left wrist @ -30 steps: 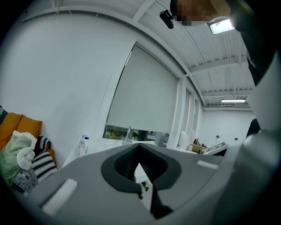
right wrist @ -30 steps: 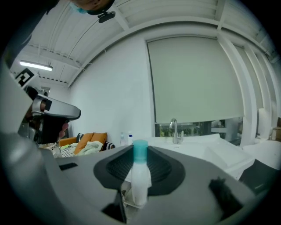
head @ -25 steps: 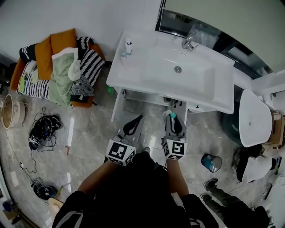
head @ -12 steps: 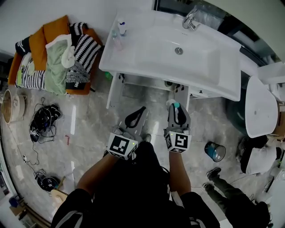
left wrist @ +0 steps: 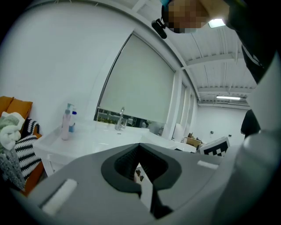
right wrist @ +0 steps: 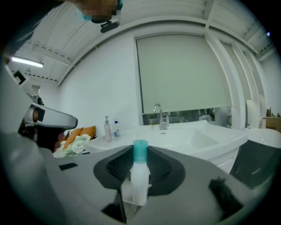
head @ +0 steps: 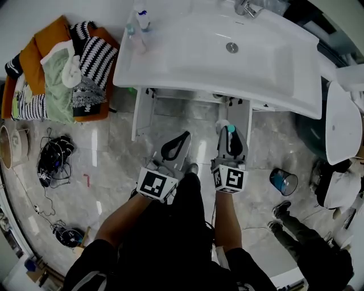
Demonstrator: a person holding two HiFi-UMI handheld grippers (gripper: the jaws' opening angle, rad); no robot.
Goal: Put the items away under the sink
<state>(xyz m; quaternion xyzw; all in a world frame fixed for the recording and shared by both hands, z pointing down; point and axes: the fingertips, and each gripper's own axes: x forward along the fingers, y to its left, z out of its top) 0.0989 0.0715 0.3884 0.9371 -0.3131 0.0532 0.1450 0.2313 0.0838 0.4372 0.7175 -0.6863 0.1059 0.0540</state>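
A white sink (head: 170,85) stands ahead, and both doors of the cabinet (head: 141,115) under it hang open. My right gripper (head: 229,135) is shut on a small white bottle with a teal cap (head: 227,126), upright between the jaws (right wrist: 140,176). My left gripper (head: 184,135) points at the cabinet front with its tips together and nothing seen between them (left wrist: 139,146). Both grippers are held low in front of the open cabinet. The cabinet's inside is mostly hidden under the basin.
Two pump bottles (head: 136,23) and a faucet (head: 245,8) are on the sink top. A chair piled with clothes (head: 57,68) stands left, with cables (head: 54,162) on the floor. A teal bin (head: 282,182), a toilet (head: 341,122) and another person's legs (head: 296,238) are on the right.
Both grippers have sunk lower in front of the cabinet, the right one still holding the bottle. The sink has slid up in the head view.
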